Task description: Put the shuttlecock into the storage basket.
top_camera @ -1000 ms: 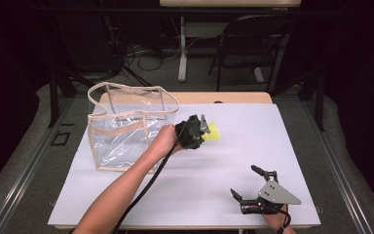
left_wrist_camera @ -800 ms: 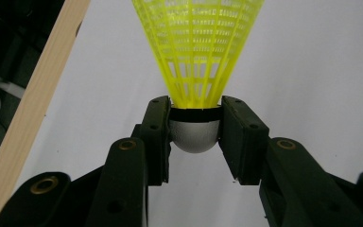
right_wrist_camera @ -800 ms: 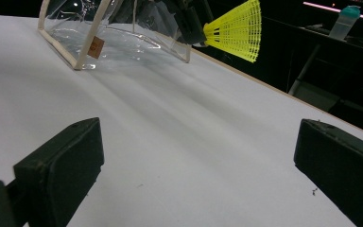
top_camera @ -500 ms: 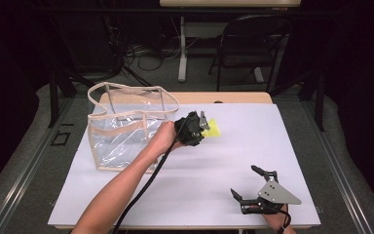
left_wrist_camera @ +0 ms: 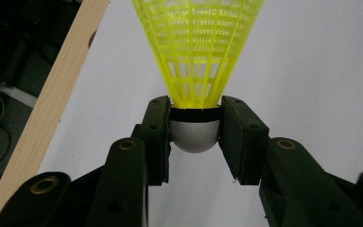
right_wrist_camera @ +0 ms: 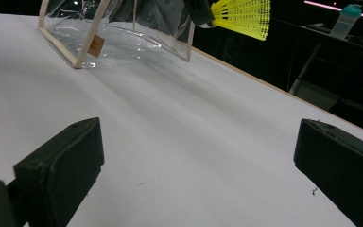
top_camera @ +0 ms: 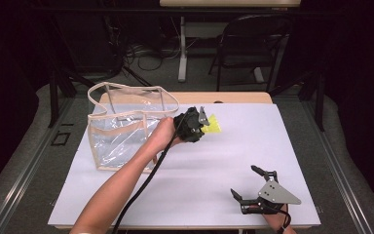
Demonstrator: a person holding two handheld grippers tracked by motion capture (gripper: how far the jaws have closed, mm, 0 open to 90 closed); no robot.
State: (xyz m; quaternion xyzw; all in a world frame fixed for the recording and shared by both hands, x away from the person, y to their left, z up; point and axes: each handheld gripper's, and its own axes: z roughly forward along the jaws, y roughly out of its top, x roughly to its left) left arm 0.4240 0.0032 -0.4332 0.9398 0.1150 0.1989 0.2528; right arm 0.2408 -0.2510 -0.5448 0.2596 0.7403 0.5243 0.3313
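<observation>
Shuttlecock (left_wrist_camera: 197, 61) is held by the left gripper (left_wrist_camera: 196, 130), its rounded white cork base pinched between the two black fingers (left_wrist_camera: 157, 127) and its yellow net skirt fanning away from them. In the high view the left gripper (top_camera: 191, 125) is seen above the far middle of the white surface (top_camera: 253, 146), just beside the right-hand side of the clear bag (top_camera: 121, 129), with the shuttlecock (top_camera: 211, 125) pointing right, away from the bag. Whether the shuttlecock touches the surface cannot be told from above (from the right gripper view it is seen raised, shuttlecock (right_wrist_camera: 243, 16) level with the bag's upper part). The bag (right_wrist_camera: 108, 33) stands upright on the surface, its beige-trimmed handles arched over an open top. A black cable is trailed from the left gripper along the forearm toward the near edge.

The right gripper (top_camera: 253, 187) is rested low at the near right of the surface, well apart from the bag and shuttlecock, a grey three-cornered plate on top. Its fingers (right_wrist_camera: 61, 165) are spread wide with nothing between them, bare surface (right_wrist_camera: 194, 156) being seen in the gap
</observation>
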